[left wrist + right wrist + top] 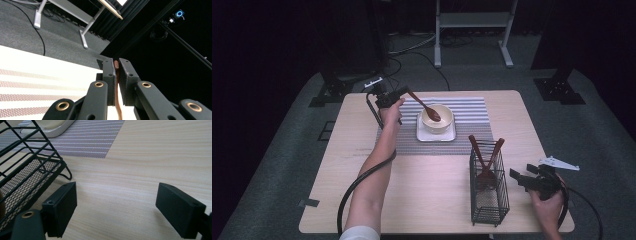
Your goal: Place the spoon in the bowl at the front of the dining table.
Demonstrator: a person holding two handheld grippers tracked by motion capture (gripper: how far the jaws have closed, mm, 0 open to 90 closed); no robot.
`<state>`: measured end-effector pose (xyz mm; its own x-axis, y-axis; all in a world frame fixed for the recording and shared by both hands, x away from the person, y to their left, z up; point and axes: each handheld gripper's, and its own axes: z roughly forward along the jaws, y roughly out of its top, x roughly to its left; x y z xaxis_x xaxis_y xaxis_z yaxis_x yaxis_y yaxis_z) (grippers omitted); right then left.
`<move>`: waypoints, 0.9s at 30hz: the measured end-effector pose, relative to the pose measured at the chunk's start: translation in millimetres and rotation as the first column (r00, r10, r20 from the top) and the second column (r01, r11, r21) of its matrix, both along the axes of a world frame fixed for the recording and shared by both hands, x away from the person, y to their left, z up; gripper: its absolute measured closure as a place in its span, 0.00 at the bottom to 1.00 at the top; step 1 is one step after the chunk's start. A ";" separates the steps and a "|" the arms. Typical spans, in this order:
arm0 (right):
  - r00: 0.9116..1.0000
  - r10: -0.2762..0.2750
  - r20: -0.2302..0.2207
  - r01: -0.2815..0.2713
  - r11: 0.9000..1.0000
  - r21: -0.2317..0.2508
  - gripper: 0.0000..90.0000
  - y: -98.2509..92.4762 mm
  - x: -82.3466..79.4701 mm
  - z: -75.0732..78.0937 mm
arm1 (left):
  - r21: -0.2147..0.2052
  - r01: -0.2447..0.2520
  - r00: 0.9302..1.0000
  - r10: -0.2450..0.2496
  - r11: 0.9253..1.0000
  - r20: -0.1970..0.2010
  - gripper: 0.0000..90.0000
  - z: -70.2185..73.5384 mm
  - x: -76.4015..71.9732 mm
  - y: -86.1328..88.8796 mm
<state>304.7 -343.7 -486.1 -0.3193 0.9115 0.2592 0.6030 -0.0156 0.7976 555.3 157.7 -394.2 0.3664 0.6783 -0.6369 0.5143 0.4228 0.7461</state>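
1. The left tongs (401,93) are held over the far left part of the striped mat (472,111), clamped on the handle of a brown wooden spoon (424,107).
2. In the left gripper view, the spoon handle (117,87) runs as a thin strip between the two nearly closed jaws.
3. The spoon slants down to the right, with its head inside the cream bowl (437,118).
4. The bowl sits on a small white tray (436,135) on the mat.
5. A black wire basket (488,192) stands on the wooden surface (422,200), near the front right, holding more brown utensils (486,160).
6. The right tongs (518,179) rest low, just beside the basket, jaws wide apart and holding nothing.
7. In the right gripper view, the basket (27,167) is at the left and bare surface (140,170) lies between the jaws.
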 end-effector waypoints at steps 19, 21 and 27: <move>1.000 0.001 -0.001 -0.001 1.000 0.000 0.18 0.3 -0.1 0.1 | 0.005 -0.007 1.000 0.007 1.000 -0.021 0.94 -11.2 3.5 -1.0; 1.000 0.001 -0.001 -0.001 1.000 0.000 0.18 0.3 0.0 0.0 | 0.005 -0.007 1.000 0.007 1.000 -0.020 0.94 -11.9 3.6 -0.8; 1.000 0.002 0.001 -0.002 1.000 -0.001 0.18 0.3 -0.1 0.1 | 0.005 -0.013 0.999 0.013 1.000 -0.029 0.94 -16.1 2.8 -2.7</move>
